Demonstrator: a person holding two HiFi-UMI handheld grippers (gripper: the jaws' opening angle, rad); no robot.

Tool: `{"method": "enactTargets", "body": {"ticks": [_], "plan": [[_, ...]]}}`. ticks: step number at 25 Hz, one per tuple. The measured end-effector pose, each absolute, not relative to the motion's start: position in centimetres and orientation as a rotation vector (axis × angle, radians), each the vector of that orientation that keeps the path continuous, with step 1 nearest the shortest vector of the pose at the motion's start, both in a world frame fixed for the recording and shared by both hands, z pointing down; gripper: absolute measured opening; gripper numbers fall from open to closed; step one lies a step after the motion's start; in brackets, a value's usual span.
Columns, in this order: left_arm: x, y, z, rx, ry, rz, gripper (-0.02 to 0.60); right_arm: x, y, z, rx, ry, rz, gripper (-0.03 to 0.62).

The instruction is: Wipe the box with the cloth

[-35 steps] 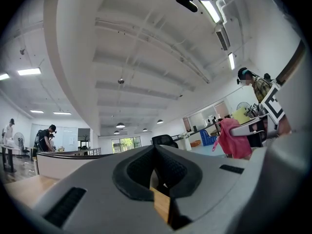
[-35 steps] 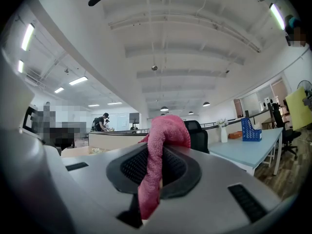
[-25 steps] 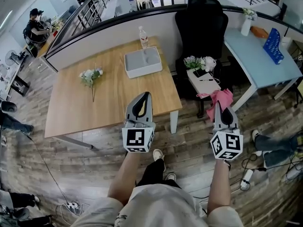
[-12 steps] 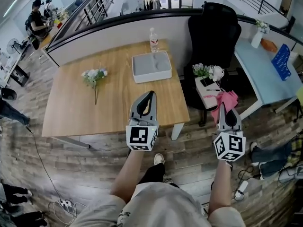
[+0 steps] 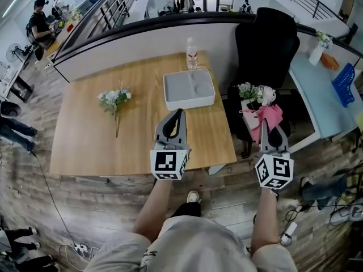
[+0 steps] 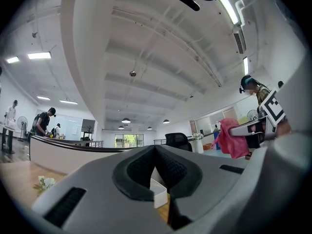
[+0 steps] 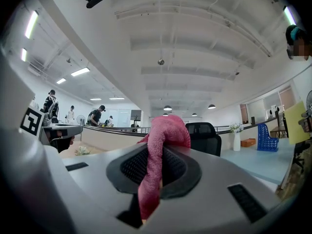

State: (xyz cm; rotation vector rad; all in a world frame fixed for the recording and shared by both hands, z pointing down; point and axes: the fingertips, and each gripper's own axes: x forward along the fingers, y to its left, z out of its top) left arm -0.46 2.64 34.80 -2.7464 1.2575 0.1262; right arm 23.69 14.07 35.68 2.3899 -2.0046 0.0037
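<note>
The grey box point(image 5: 189, 88) sits on the wooden table point(image 5: 91, 135), toward its far right side. A corner of the box point(image 6: 158, 197) shows pale just below my left gripper point(image 6: 155, 148), which is shut with nothing in it. In the head view the left gripper point(image 5: 178, 113) hovers over the table's near right part, short of the box. My right gripper point(image 5: 265, 124) is off the table's right edge, shut on the pink cloth point(image 5: 272, 116). The cloth point(image 7: 162, 139) bunches up over the jaws and hangs down between them. The cloth point(image 6: 229, 138) also shows from the left gripper view.
A water bottle point(image 5: 191, 52) stands behind the box. A flower sprig point(image 5: 115, 98) lies on the table's left half. A black office chair point(image 5: 267, 44) and a small stand with flowers point(image 5: 254, 93) are to the right. A pale blue desk point(image 5: 323, 98) is further right.
The view has closed in on the table: box and tabletop sit nearer and more central. The left gripper is now over the table's near edge. The right still holds the cloth.
</note>
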Motion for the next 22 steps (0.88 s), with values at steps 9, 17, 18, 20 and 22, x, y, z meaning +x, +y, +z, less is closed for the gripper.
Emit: {"method": "enactTargets", "body": {"ticks": [9, 17, 18, 20, 22], "plan": [[-2.2, -3.9, 35.6, -2.746, 1.260, 0.099, 0.014, 22.0, 6.8, 35.9, 2.392, -1.991, -0.015, 0.058], [-4.0, -7.5, 36.4, -2.774, 1.310, 0.126, 0.012, 20.3, 3.0, 35.6, 2.374, -2.029, -0.034, 0.057], [-4.1, -7.8, 36.4, -2.771, 1.319, 0.126, 0.012, 20.1, 2.7, 35.5, 2.360, -2.037, -0.036, 0.057], [-4.4, -8.2, 36.2, -2.760, 1.340, 0.120, 0.012, 19.7, 1.9, 35.2, 2.331, -2.055, -0.044, 0.057], [-4.7, -8.6, 35.9, -2.758, 1.353, 0.121, 0.012, 19.2, 1.2, 34.9, 2.306, -2.071, -0.054, 0.057]]}}
